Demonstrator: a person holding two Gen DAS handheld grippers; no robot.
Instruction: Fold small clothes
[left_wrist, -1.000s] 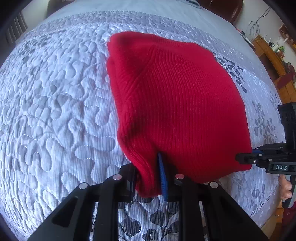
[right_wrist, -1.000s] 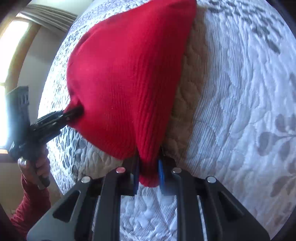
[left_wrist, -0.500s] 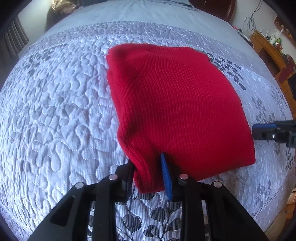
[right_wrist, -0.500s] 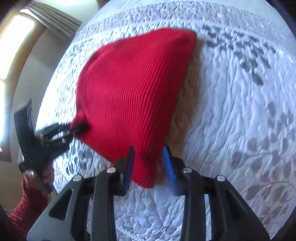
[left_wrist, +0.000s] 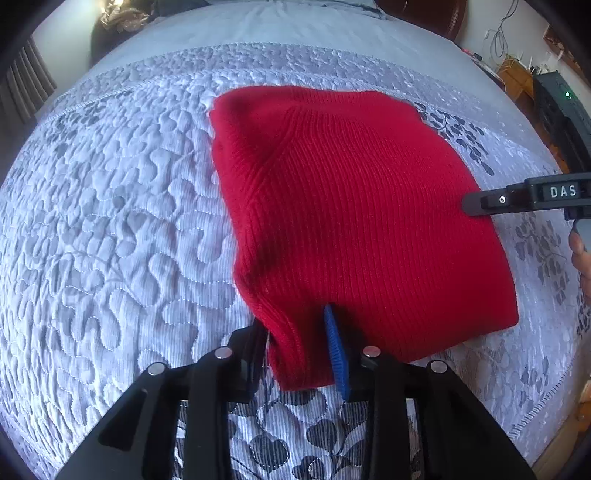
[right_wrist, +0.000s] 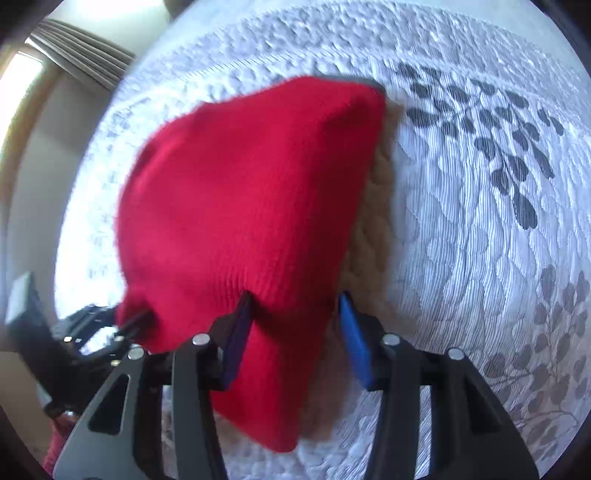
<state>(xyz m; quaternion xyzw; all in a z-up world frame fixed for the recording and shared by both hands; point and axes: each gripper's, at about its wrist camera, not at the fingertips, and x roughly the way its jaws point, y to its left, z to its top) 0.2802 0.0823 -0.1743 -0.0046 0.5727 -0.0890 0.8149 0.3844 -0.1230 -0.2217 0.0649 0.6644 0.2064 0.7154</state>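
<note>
Lying folded on the quilted grey bedspread (left_wrist: 110, 221): a red knit garment (left_wrist: 351, 221), near edge toward the left wrist camera. Pinching its near left corner, pads closed on a bunched fold: left gripper (left_wrist: 299, 347). Straddling the near right corner with pads spread apart, not clamping: right gripper (right_wrist: 295, 332). Blurring across the right wrist view, softening knit and pattern. Peeking out along the garment's right edge there, something tan (right_wrist: 376, 221), mostly hidden, hard to identify. Cutting off at the left view's right rim, furniture (left_wrist: 554, 110).
</note>
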